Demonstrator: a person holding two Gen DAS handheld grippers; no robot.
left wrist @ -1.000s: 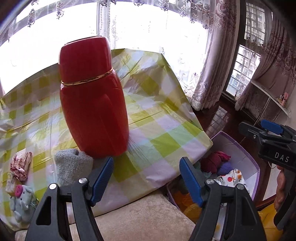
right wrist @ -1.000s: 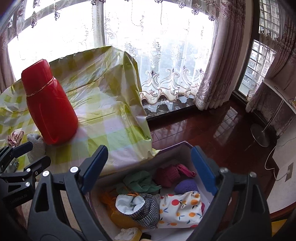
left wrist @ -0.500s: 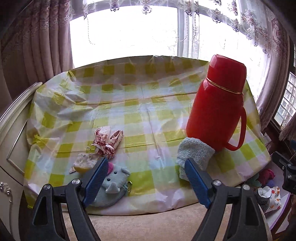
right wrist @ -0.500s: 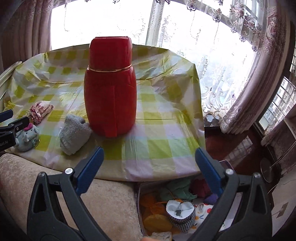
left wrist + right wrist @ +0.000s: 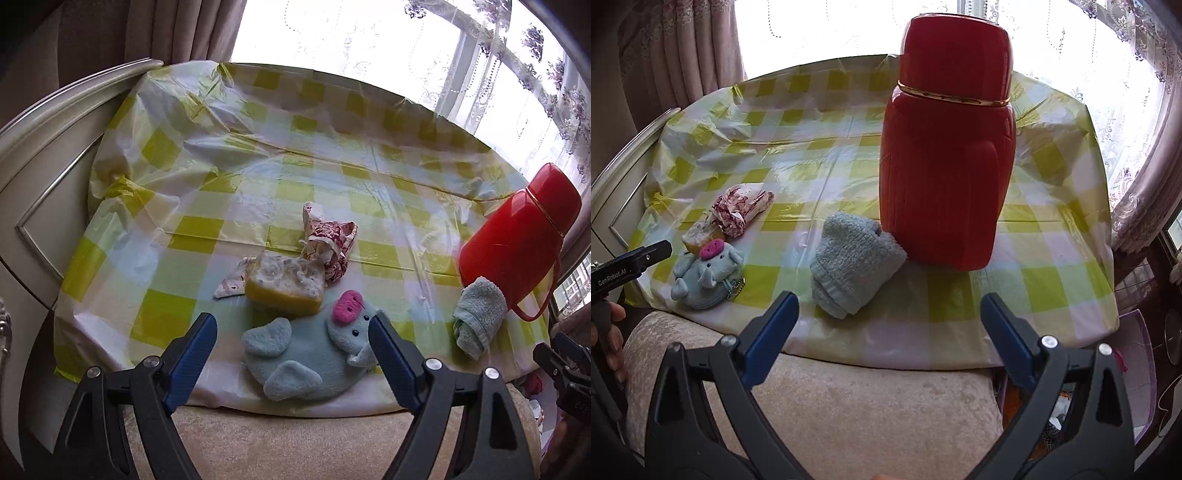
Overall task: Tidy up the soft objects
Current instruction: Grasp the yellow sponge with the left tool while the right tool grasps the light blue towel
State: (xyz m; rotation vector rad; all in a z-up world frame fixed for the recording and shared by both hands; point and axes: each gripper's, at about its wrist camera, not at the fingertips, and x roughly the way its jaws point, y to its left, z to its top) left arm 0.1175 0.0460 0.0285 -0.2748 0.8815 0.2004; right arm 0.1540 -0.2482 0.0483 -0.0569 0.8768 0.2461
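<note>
A blue plush elephant (image 5: pixel 314 354) lies at the table's front edge, right before my open left gripper (image 5: pixel 291 339); it also shows in the right wrist view (image 5: pixel 705 273). Behind it lie a yellow sponge (image 5: pixel 284 284) and a red floral cloth (image 5: pixel 330 243). A rolled grey-blue towel (image 5: pixel 478 317) leans against a red thermos (image 5: pixel 517 243). My right gripper (image 5: pixel 890 325) is open and empty, just short of the towel (image 5: pixel 853 264) and thermos (image 5: pixel 947 155).
The table (image 5: pixel 1034 288) wears a yellow-checked plastic cloth. A beige cushion (image 5: pixel 831 413) lies under both grippers. A storage bin (image 5: pixel 1137 369) with soft items sits low right. A cabinet (image 5: pixel 40 177) stands on the left.
Both grippers have swung left, away from the bin. The left one now faces the elephant up close; the right one now faces the towel and thermos. Both stay open.
</note>
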